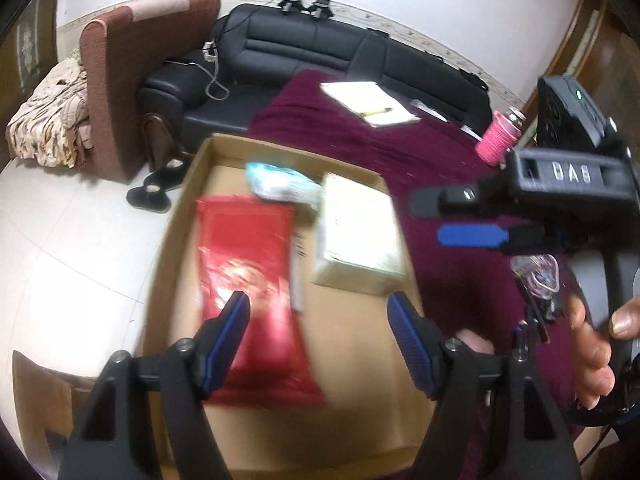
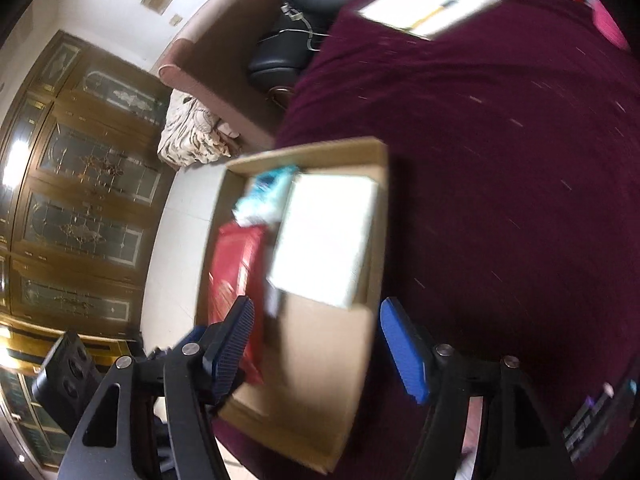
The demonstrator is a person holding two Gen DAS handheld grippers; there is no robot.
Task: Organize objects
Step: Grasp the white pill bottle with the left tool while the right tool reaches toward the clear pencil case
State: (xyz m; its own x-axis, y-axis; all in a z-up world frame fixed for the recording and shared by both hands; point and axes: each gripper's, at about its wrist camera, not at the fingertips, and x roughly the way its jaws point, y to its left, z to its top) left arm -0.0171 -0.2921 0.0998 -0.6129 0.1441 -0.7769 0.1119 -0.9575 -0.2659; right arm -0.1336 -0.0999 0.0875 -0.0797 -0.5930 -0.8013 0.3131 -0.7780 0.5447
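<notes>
Bright indoor light, heavy motion blur — fisheye bending and dark vignetted corners.

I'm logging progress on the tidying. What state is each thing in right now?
Cardboard box: open-topped, partly filled.
Red packet: flat in the box.
Pale carton: in the box.
Teal pouch: in the box.
Left gripper: open, empty.
Right gripper: open, empty.
</notes>
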